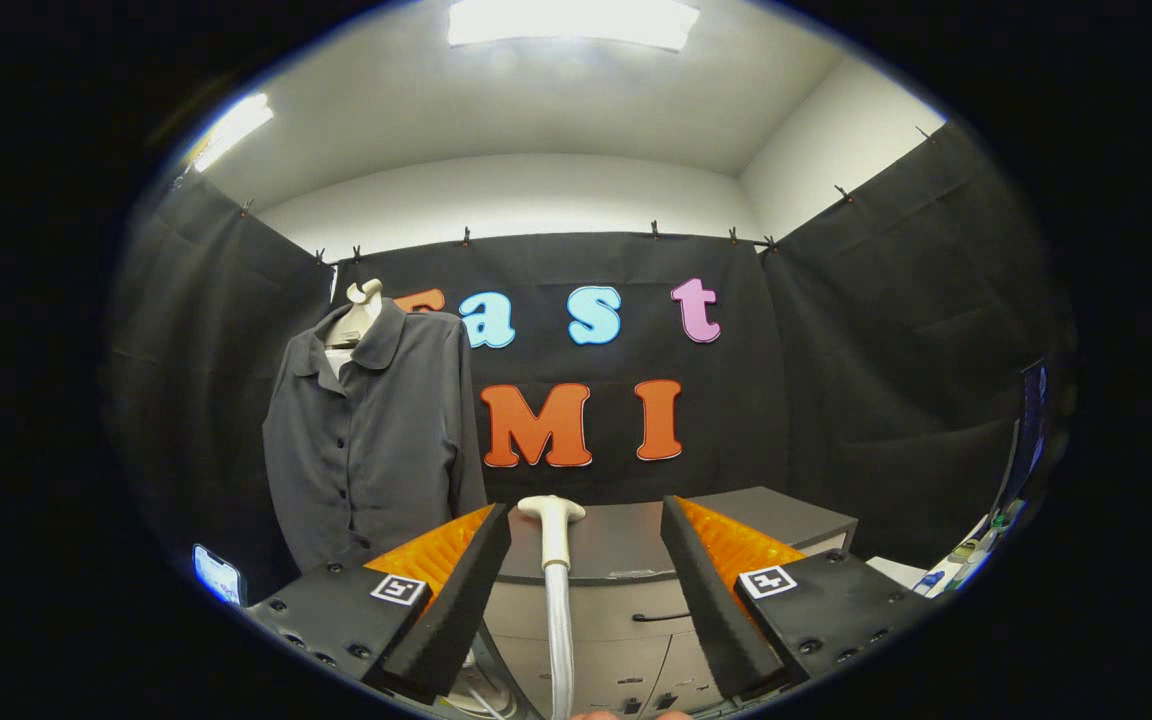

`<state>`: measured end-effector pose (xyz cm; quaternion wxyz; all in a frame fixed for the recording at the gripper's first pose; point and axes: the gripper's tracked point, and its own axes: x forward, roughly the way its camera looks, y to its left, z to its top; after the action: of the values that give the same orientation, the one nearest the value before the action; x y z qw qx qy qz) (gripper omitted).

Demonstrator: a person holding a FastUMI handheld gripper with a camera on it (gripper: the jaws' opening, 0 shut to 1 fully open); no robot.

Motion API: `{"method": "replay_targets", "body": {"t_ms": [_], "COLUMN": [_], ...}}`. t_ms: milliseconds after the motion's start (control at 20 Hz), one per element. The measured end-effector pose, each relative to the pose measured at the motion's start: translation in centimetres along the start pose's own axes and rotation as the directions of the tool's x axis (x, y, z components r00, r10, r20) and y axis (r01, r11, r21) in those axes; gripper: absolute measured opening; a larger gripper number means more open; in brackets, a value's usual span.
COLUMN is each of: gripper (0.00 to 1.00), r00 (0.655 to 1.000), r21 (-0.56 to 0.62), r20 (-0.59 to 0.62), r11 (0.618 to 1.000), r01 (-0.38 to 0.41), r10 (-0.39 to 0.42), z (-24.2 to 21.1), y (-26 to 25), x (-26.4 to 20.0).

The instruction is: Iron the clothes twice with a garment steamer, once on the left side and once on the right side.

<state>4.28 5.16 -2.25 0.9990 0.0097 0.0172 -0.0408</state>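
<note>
Steamer head standing upright between the two fingers of the gripper, cream-coloured, flat top broadening above a narrow neck. Ribbed pale hose dropping straight down from that neck, running below the steamer head toward the nearest part of the view. Fingers spread wide apart, one to each side of the steamer head, clear gaps on both sides, nothing pinched. Just behind the steamer head, grey cabinet with a flat top, a dark drawer handle on its front below and to the right of the steamer head. Up and to the left of the steamer head, dark grey shirt hung on a pale hanger, collar open, button row down the middle, hem reaching down close to the left finger's base. Shirt well apart from the steamer head, no contact. Far left of the steamer head and low down, small lit phone screen. Far right of the steamer head, cluttered surface with what may be bottles, too blurred to sort out. At the foot of the hose, directly below the steamer head, sliver of what looks like a fingertip.
</note>
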Motion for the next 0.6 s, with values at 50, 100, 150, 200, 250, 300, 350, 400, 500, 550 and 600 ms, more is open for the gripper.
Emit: {"method": "replay_targets", "body": {"t_ms": [50,100,150,200,250,300,350,400,500,550,600], "gripper": [0.98,0.98,0.98,0.98,0.98,0.98,0.98,0.98,0.98,0.98,0.98], "r00": [1.0,1.0,1.0,1.0,1.0,1.0,1.0,1.0,1.0,1.0,1.0], "r21": [-0.001,-0.001,-0.002,-0.003,-0.005,-0.007,-0.008,-0.01,-0.017,-0.019,-0.018], "r20": [-0.003,-0.006,-0.005,-0.006,-0.005,-0.003,-0.001,0.004,0.013,0.015,0.017], "r11": [1.0,1.0,1.0,1.0,1.0,1.0,1.0,1.0,1.0,1.0,1.0], "r01": [0.001,0.001,0.001,0.001,0.001,0.001,-0.001,-0.005,-0.003,0.0,0.0], "r10": [-0.001,-0.001,-0.001,-0.001,-0.001,-0.001,0.001,0.005,0.003,0.0,0.0], "z": [-0.1,-0.2,-0.3,-0.2,-0.1,0.0,0.1,0.2,0.7,0.9,0.9], "y": [0.1,0.1,0.2,0.2,0.1,0.1,0.1,0.3,0.2,0.0,0.0], "x": [0.0,0.2,0.2,0.1,0.2,0.3,0.3,0.3,0.6,0.8,1.1]}}
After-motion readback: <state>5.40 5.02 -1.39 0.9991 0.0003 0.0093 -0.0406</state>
